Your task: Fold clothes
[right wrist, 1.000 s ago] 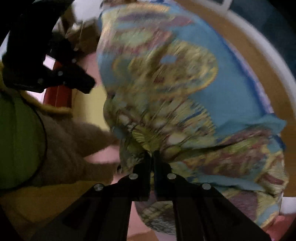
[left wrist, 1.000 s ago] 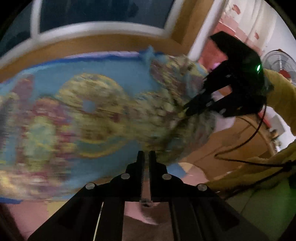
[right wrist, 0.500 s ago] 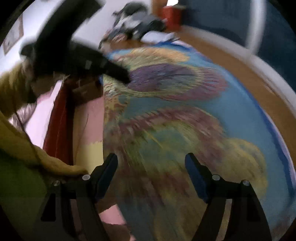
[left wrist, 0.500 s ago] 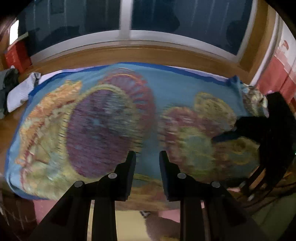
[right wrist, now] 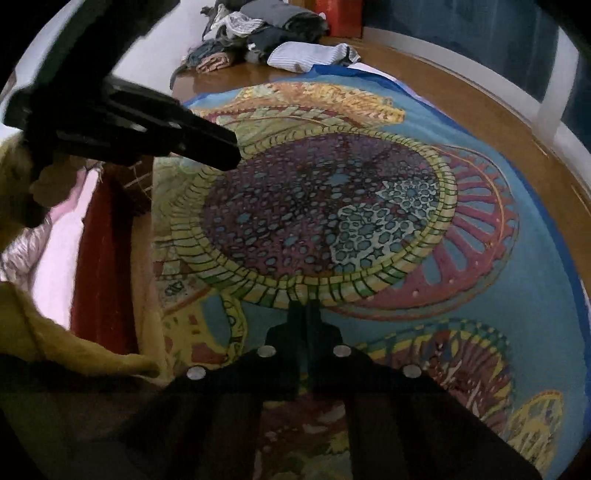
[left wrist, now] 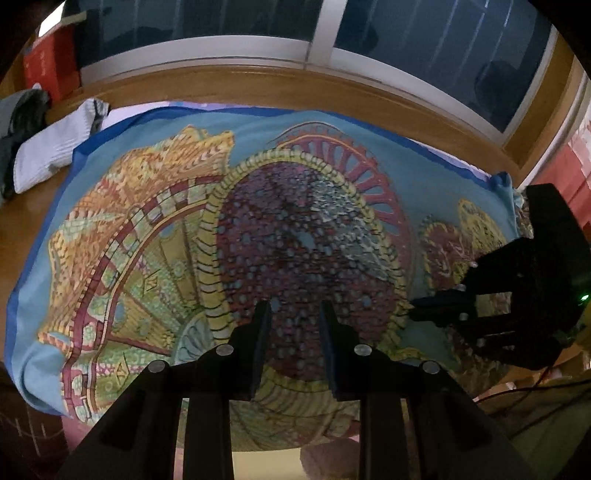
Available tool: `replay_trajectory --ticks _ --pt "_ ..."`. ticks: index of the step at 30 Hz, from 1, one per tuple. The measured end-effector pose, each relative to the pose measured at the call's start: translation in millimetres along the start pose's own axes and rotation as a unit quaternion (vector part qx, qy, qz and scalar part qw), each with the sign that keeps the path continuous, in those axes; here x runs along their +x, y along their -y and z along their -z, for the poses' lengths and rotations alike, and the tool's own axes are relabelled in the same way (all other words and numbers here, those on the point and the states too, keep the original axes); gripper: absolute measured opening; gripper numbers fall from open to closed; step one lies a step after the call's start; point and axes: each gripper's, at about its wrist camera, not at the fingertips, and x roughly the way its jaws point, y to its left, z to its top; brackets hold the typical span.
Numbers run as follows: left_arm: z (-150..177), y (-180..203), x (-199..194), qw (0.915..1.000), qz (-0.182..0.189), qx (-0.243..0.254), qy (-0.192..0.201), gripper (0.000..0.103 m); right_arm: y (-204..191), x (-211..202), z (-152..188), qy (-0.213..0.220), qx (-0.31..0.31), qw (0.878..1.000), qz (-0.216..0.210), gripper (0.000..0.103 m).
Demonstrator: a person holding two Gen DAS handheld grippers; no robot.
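Lying spread flat across the brown wooden tabletop point(left wrist: 258, 86) is one large blue cloth printed with yellow, maroon and green wheel patterns point(left wrist: 303, 236) — the single garment laid out, with its near edge hanging over the table's front. Two black two-finger grippers hover above that near edge. The left gripper point(left wrist: 295, 314) has its jaws parted a moderate way, and the gap between them shows only the maroon dotted disc of the print; nothing is pinched. The right gripper point(right wrist: 304, 306) has its two fingers pressed together with no gap, their tips over the yellow-green ring of the print; whether any fabric is caught between them cannot be told. Each gripper also appears in the other's view — the right one at the cloth's right side, the left one over its left. At the table's far left corner sit one folded white ribbed garment point(right wrist: 310, 57), a loose heap of dark and striped clothes point(right wrist: 251, 33) and one red box point(left wrist: 50, 64). One mustard-yellow sleeve point(right wrist: 55, 339) shows at the left of the right wrist view.
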Motion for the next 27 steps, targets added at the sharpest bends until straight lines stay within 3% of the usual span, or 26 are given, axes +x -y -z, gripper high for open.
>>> replay_trajectory --ticks 7,10,14,16,17,19,22,27 --pt "-8 -20 11 0.9999 0.005 -0.008 -0.008 0.026 -22 -13 10 -0.038 -0.017 0.995 -0.089 0.0" --pt "-12 -24 16 0.9999 0.004 -0.008 -0.012 0.026 -35 -8 16 -0.052 -0.036 0.995 -0.079 0.0" --pt "-20 -22 20 0.9995 0.027 0.001 -0.016 0.026 -13 -21 1 -0.004 0.025 1.0 -0.014 0.004" --pt "-27 -15 25 0.999 0.04 0.015 -0.015 0.026 8 -21 -12 0.029 0.068 0.997 0.023 0.036" --pt "-34 -7 29 0.9985 0.045 0.027 -0.011 0.026 19 -20 -18 0.047 0.091 0.994 0.041 0.042" --pt "-43 1 41 0.998 0.051 0.037 -0.008 0.026 40 -12 -27 0.061 0.136 0.986 0.069 0.044" --pt "-45 3 58 0.9976 0.054 0.031 -0.03 0.026 52 13 -32 0.023 0.167 0.985 0.041 0.045" --pt "-14 4 49 0.9966 0.038 0.032 -0.065 0.026 10 11 -12 0.011 0.088 0.996 0.025 0.044"
